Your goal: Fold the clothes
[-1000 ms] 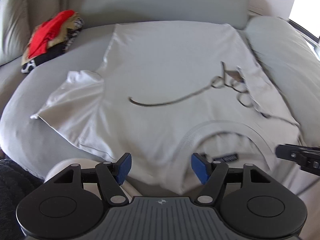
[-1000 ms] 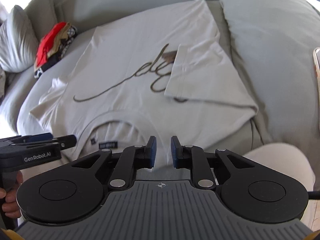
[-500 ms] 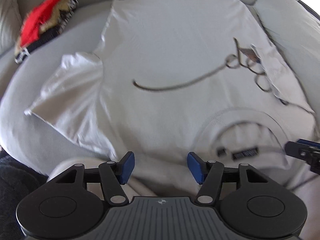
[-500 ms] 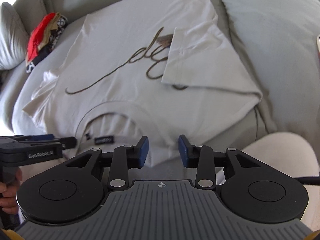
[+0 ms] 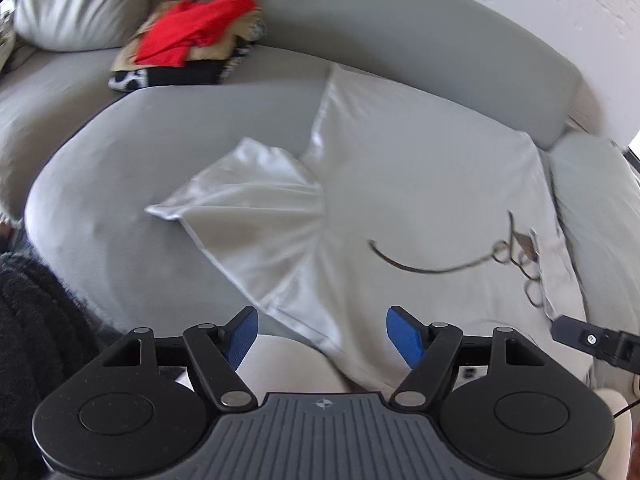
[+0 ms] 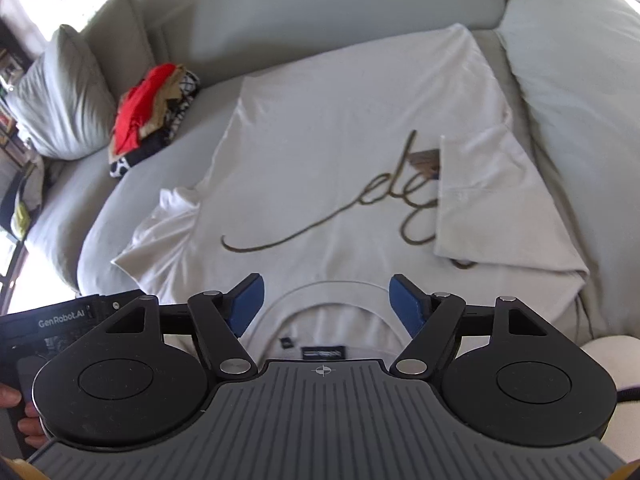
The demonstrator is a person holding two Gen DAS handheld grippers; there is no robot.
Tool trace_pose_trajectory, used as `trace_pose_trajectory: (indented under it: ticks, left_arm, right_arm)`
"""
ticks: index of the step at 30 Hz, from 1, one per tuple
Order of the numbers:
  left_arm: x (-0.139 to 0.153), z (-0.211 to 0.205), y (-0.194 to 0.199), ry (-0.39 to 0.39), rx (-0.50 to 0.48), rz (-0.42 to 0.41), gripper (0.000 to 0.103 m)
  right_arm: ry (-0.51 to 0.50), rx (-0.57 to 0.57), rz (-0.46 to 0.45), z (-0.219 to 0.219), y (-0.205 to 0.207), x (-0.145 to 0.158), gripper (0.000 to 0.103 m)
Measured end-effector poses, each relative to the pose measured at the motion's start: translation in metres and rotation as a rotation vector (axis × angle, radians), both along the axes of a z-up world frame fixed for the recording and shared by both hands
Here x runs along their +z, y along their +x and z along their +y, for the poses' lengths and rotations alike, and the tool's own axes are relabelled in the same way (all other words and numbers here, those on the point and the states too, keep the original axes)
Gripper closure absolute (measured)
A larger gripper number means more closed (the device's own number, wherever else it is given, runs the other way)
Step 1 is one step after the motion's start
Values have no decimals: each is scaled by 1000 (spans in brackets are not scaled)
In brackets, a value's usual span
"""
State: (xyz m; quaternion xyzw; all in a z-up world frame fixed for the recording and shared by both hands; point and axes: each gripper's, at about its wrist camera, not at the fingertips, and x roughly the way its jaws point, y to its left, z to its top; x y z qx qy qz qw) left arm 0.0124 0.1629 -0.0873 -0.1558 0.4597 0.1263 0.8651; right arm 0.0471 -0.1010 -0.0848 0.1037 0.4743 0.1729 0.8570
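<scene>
My left cam looks down close over the shirt (image 5: 400, 184) sleeve. Right cam sits over the collar. Both share shirt and sofa (image 6: 328, 12).

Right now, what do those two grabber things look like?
The left gripper and the right gripper look alike: black arms with silver rivets, round black discs, a ribbed grey body and blue pads. The left one's side reads GenRobot.AI.

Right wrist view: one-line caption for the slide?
Open right tool above the collar of a white T-shirt spread on a grey sofa, one sleeve folded in.
</scene>
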Motion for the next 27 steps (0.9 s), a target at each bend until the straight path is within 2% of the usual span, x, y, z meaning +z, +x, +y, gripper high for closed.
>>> trace_pose_trajectory:
  ticks: [5, 11, 27]
  left_arm:
    - [-6, 21, -6, -24, 57, 1, 32]
    - [-10, 32, -11, -48, 87, -3, 32]
    - [-16, 30, -12, -59, 82, 1, 33]
  right_arm:
    - [-14, 29, 4, 12, -5, -4, 28]
    - [-12, -10, 21, 4, -6, -8, 28]
    - [9, -37, 25, -4, -8, -10, 28]
